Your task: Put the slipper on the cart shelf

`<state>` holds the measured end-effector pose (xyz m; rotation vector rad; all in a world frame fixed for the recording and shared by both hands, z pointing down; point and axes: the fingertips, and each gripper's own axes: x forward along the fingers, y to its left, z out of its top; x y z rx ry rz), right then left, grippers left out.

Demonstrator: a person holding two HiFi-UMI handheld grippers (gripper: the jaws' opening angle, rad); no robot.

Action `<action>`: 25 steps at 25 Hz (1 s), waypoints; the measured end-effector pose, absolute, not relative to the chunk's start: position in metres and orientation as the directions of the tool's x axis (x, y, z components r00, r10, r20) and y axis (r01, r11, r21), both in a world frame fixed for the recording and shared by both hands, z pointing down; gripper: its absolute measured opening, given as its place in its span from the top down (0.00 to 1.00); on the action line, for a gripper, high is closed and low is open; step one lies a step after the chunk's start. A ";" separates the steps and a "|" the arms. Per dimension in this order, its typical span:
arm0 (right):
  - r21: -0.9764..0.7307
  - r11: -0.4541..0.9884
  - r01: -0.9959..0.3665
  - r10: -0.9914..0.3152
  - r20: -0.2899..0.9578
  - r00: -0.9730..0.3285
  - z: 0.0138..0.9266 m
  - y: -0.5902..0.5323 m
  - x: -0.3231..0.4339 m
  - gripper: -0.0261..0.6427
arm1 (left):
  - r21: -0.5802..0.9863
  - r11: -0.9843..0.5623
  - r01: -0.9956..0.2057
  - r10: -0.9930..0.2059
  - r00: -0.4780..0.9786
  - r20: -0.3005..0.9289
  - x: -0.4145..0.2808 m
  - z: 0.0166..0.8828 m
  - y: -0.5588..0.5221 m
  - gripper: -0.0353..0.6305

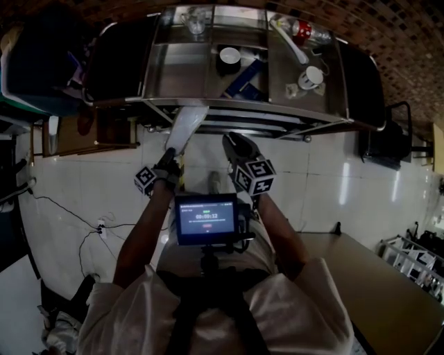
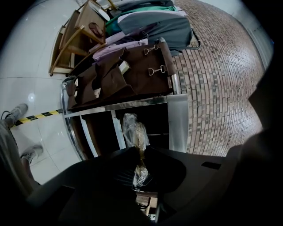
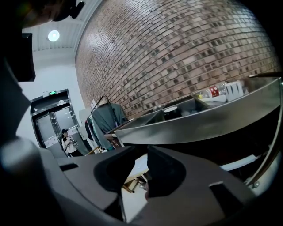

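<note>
A pale slipper (image 1: 184,127) wrapped in clear plastic sticks out of my left gripper (image 1: 170,158), whose jaws are shut on it. In the left gripper view the wrapped slipper (image 2: 135,131) points at the dark opening of the steel cart's lower shelf (image 2: 154,126), a short way off. My right gripper (image 1: 233,143) hangs beside it, just in front of the cart's rim (image 1: 229,104). In the right gripper view its jaws (image 3: 141,152) meet at the tips with nothing between them.
The cart's top tray holds a white bowl (image 1: 229,54), a mug (image 1: 311,76), a red bottle (image 1: 302,29) and a glass (image 1: 194,21). Brown pouches (image 2: 128,70) hang on the cart's side. A wooden table (image 1: 388,291) stands at my right, and cables (image 1: 90,225) lie on the floor at left.
</note>
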<state>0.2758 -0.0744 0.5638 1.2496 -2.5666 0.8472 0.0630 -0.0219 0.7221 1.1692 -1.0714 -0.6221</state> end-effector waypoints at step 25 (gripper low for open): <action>-0.428 0.348 -0.834 -0.726 0.440 -0.529 0.598 -0.073 0.337 0.81 | 0.919 0.388 -0.073 -0.837 0.390 0.384 0.096 0.803 -0.110 0.87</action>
